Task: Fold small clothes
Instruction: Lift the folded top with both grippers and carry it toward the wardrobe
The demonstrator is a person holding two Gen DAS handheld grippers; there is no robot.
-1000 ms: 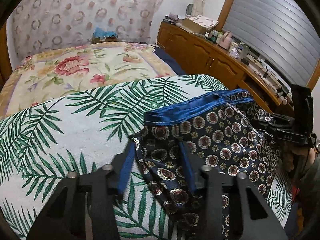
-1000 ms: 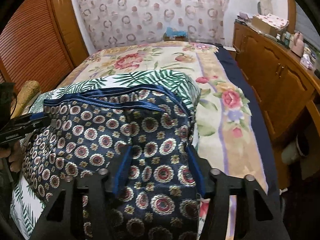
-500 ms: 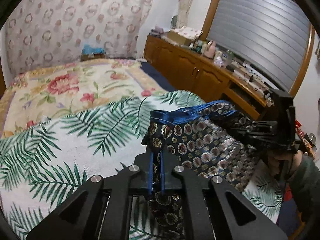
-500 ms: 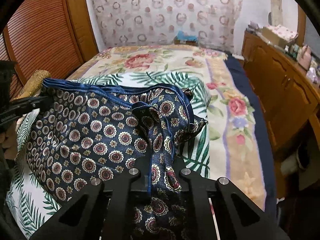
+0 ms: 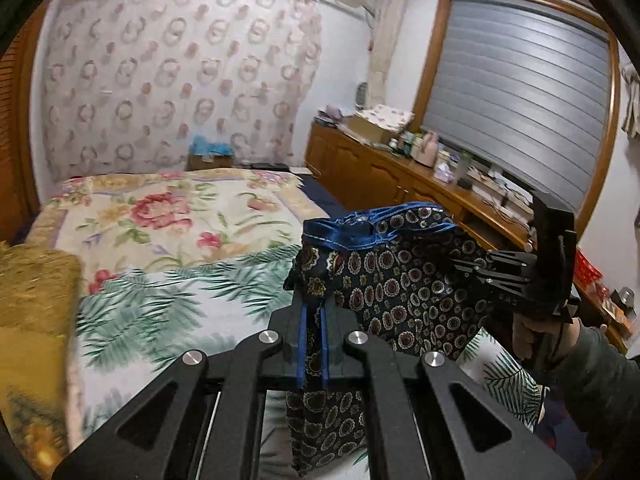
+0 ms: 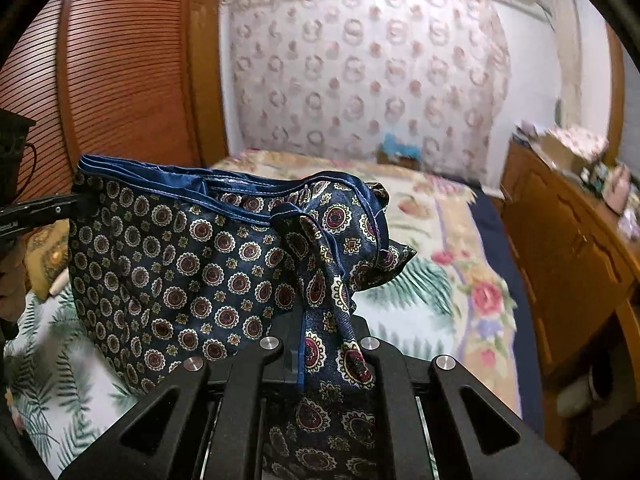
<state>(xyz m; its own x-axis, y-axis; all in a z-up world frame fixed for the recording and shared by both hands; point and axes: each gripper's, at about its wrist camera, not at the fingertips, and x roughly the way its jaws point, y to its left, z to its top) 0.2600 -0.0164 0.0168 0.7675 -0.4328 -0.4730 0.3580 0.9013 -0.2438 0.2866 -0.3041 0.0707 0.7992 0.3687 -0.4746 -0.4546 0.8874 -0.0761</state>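
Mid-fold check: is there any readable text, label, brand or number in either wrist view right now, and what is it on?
No text can be read for certain.
Side of the left gripper, seen from the right wrist view: small pale lettering, too small to read.
Side of the right gripper, seen from the left wrist view: small pale marking, blurred.
Patterned shorts: no label showing.
Items on the wooden dresser: too small and blurred.

A home bedroom — a bed under a floral quilt with a palm-leaf blanket over it, a patterned curtain behind. A long wooden sideboard carries boxes and what look like toiletries, blurred. A slatted wooden door and a shuttered window close the room.
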